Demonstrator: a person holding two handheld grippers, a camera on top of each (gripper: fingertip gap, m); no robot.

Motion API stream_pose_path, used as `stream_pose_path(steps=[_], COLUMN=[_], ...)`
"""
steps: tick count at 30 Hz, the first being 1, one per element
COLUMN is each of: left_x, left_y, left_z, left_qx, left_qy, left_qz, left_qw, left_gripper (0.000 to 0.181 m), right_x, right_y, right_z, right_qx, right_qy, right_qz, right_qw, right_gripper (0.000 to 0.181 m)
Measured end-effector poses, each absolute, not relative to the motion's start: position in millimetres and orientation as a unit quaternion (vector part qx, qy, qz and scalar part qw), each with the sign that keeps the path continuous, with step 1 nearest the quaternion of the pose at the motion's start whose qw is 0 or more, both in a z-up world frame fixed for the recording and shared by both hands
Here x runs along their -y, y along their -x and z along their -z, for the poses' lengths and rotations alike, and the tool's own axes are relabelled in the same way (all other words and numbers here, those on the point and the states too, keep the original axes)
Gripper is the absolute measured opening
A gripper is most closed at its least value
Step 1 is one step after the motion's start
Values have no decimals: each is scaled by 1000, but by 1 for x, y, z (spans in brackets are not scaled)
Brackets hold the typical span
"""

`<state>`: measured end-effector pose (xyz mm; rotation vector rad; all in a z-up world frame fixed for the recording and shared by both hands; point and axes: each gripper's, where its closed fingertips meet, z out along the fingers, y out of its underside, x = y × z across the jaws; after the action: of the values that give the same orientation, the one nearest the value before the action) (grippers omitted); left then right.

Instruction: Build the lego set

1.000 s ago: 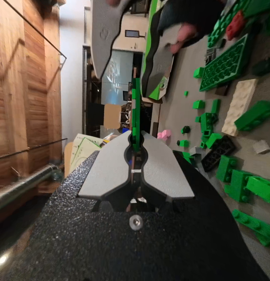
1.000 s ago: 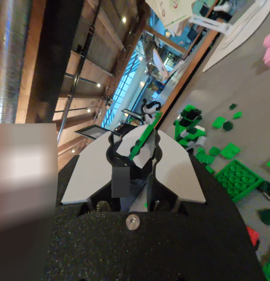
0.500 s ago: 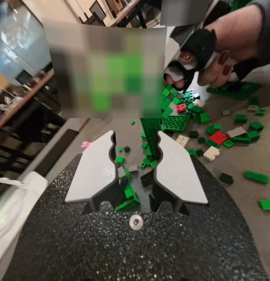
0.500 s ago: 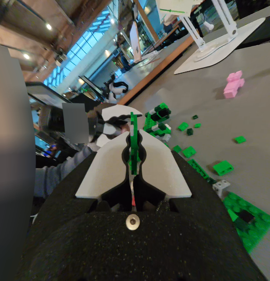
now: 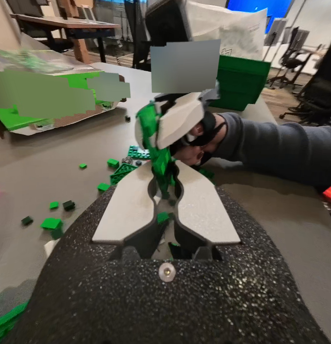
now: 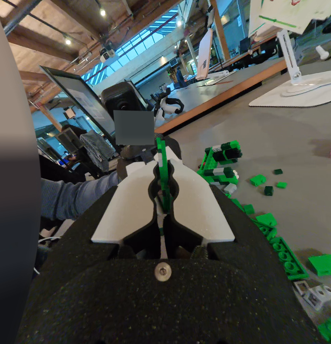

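Lego plate stands on edge, long way pointing forward, pinched tight in right gripper. Left gripper jaws close around other end, grip unclear.

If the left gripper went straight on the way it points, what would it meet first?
Probably the green plate already between its fingers, then the right gripper clamped on the plate's far end; depth is unclear.

No legible writing anywhere. Faint print on the white sheet far right, and on the framed board far left, too blurred to read.
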<state>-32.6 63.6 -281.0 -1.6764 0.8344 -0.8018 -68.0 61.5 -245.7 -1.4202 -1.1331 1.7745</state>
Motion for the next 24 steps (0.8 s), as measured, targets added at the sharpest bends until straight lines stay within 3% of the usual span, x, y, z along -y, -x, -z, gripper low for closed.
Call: stream_pose_path(steps=[2, 5, 7, 10, 12, 15, 18, 21, 24], left_x=[-71, -84, -86, -82, -79, -78, -82, -91, -92], left_y=[45, 72, 83, 79, 74, 72, 77, 90, 94], left_z=[284, 293, 301, 316, 322, 320, 311, 294, 284], left_qx=[-356, -409, -457, -518, -538, -538, -516, -479, -481], left_qy=[716, 726, 713, 693, 684, 680, 676, 661, 628], left_qz=[271, 62, -50, -105, -102, -87, -89, -149, -203], left_qw=[536, 549, 530, 490, 481, 491, 519, 558, 577], left_gripper=[5, 6, 5, 6, 6, 6, 13, 30, 29], right_x=[-63, -72, -72, -65, -63, -61, -66, -77, -82], right_y=[68, 62, 59, 60, 61, 63, 64, 63, 61], right_z=[248, 257, 261, 273, 285, 293, 292, 288, 285], right_qx=[450, 510, 549, 610, 648, 683, 695, 682, 675], right_qy=[540, 550, 540, 526, 519, 500, 482, 488, 486], right_qz=[-632, -522, -462, -381, -321, -258, -200, -167, -154], right_qw=[326, 406, 441, 453, 456, 465, 495, 518, 534], right_gripper=[19, 39, 42, 44, 42, 18, 9, 7, 6])
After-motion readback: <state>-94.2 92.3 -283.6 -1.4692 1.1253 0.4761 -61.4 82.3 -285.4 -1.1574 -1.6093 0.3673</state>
